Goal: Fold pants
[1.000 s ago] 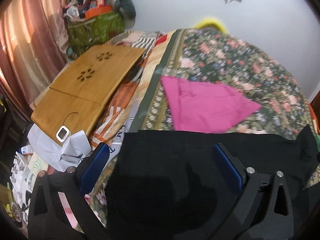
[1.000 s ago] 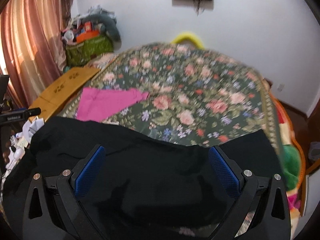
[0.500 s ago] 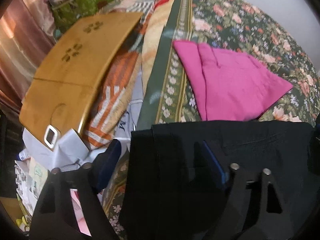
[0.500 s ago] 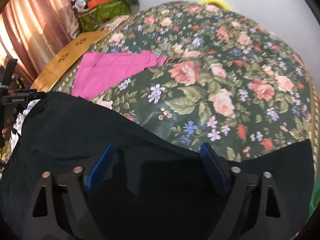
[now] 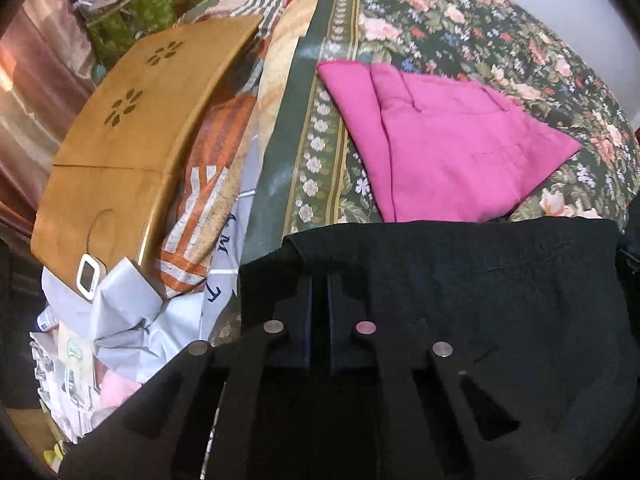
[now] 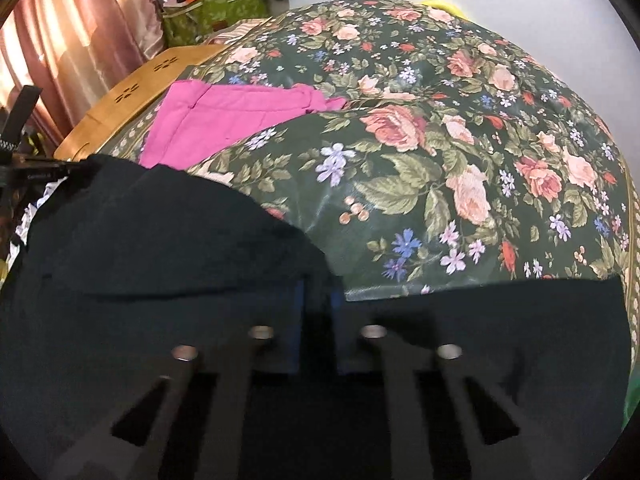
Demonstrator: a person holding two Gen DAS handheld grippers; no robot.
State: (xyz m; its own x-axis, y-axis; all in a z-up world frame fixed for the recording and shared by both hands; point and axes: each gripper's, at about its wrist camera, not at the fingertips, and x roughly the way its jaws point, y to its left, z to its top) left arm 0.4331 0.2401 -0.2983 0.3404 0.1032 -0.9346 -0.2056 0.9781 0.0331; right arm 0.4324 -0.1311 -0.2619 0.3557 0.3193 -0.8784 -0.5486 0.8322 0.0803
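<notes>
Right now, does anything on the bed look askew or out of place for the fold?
Nothing looks damaged or spilled. The black pants lie unevenly, their far edge bulging on one side, and that edge overlaps the near edge of the folded pink garment. Both grippers, left and right, are shut at that edge.

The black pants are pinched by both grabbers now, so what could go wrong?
The left gripper and right gripper have just closed on the black pants near the far edge, a thin hold that might slip when lifted. The pink folded cloth touches that edge, so it may get dragged. The pants could bunch on the floral bedspread.
</notes>
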